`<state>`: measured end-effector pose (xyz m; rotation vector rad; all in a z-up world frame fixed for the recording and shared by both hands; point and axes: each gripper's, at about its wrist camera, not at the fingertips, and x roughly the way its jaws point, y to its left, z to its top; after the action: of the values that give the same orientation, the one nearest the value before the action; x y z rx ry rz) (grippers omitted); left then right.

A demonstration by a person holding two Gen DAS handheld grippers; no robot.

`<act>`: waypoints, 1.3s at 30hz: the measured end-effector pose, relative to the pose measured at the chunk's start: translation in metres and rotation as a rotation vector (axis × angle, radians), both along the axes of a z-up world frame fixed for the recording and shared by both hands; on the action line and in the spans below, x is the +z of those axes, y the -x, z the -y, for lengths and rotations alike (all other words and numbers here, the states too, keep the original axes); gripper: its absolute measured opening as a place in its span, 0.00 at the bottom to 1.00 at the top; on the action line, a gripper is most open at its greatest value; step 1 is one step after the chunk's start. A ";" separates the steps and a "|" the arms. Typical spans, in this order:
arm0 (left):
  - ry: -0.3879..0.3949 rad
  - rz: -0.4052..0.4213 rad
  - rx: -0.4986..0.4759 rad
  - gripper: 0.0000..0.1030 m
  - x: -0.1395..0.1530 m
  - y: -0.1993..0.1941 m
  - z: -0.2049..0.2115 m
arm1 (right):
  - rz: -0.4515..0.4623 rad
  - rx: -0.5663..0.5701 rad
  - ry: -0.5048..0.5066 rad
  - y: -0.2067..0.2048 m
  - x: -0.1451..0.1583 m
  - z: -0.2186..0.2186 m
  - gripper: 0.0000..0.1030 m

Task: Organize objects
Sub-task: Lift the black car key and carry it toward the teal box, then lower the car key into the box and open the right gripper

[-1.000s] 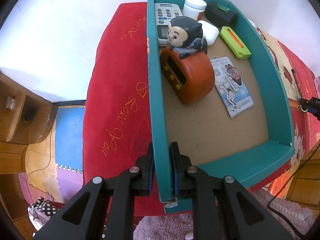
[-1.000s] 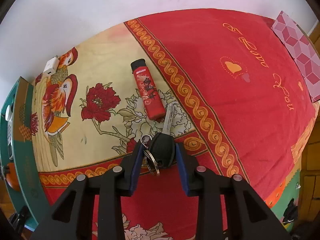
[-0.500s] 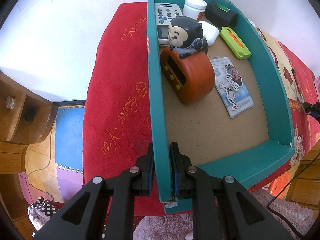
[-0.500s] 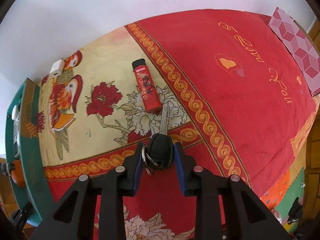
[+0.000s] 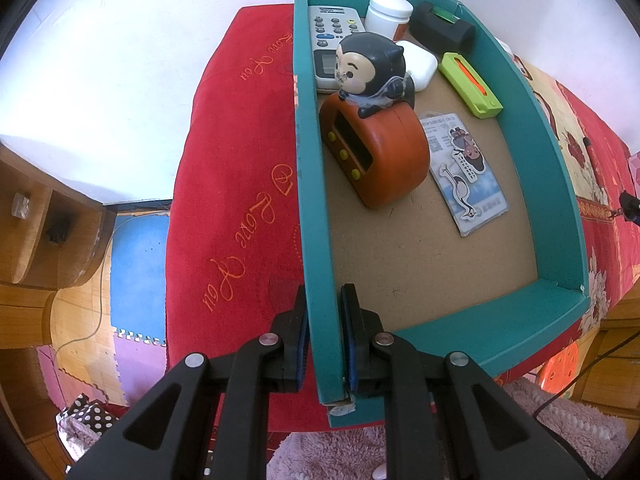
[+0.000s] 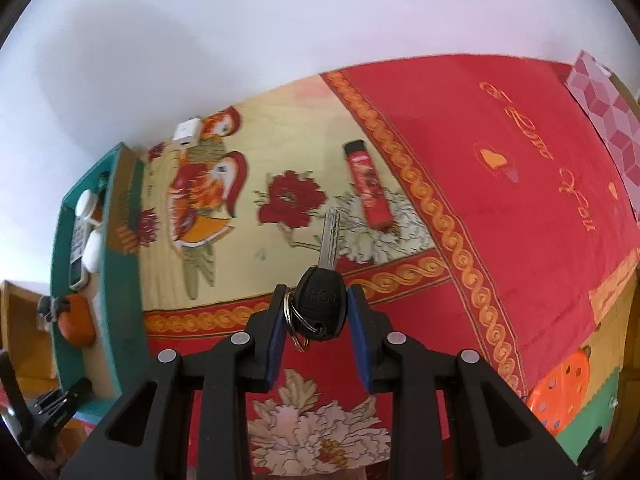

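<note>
A teal box [image 5: 314, 216] lies on the red cloth, and my left gripper [image 5: 323, 300] is shut on its near left wall. Inside it are an orange clock [image 5: 374, 152] with a black monkey figure, a remote [image 5: 328, 40], a white jar [image 5: 388, 14], a white case [image 5: 418, 64], a green cutter [image 5: 470, 84], a black block [image 5: 442, 28] and a card [image 5: 466, 172]. My right gripper [image 6: 316, 300] is shut on a black-headed key [image 6: 322, 300] with a ring, held above the cloth, blade pointing away. The same box [image 6: 100, 264] shows at the left of the right wrist view.
A red lighter [image 6: 367, 184] lies on the flowered cloth beyond the key. A white charger [image 6: 187, 132] sits near the wall by the box's far corner. A pink patterned sheet [image 6: 604, 100] is at the far right. Wooden furniture [image 5: 36, 240] and foam floor mats [image 5: 136, 264] lie left of the bed.
My right gripper closed on the key and lifted it off the cloth, swinging toward the box. The left gripper and box have not moved.
</note>
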<state>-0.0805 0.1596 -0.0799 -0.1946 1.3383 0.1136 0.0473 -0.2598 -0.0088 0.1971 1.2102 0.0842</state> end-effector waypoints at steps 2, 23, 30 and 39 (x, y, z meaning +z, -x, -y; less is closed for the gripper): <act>0.000 -0.001 0.001 0.12 0.000 0.000 0.000 | 0.006 0.016 -0.002 0.001 0.003 -0.005 0.29; 0.000 -0.001 0.001 0.12 0.000 0.000 0.000 | 0.030 0.265 -0.064 0.011 0.027 -0.082 0.29; 0.000 -0.001 0.001 0.12 0.000 0.000 0.000 | 0.042 0.460 -0.119 0.020 0.041 -0.144 0.29; 0.000 -0.001 0.001 0.12 0.000 0.000 0.000 | 0.002 0.676 -0.158 0.045 0.034 -0.211 0.29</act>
<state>-0.0803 0.1598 -0.0798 -0.1949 1.3389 0.1143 0.0024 -0.0489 0.0249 -0.0826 1.2260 0.7699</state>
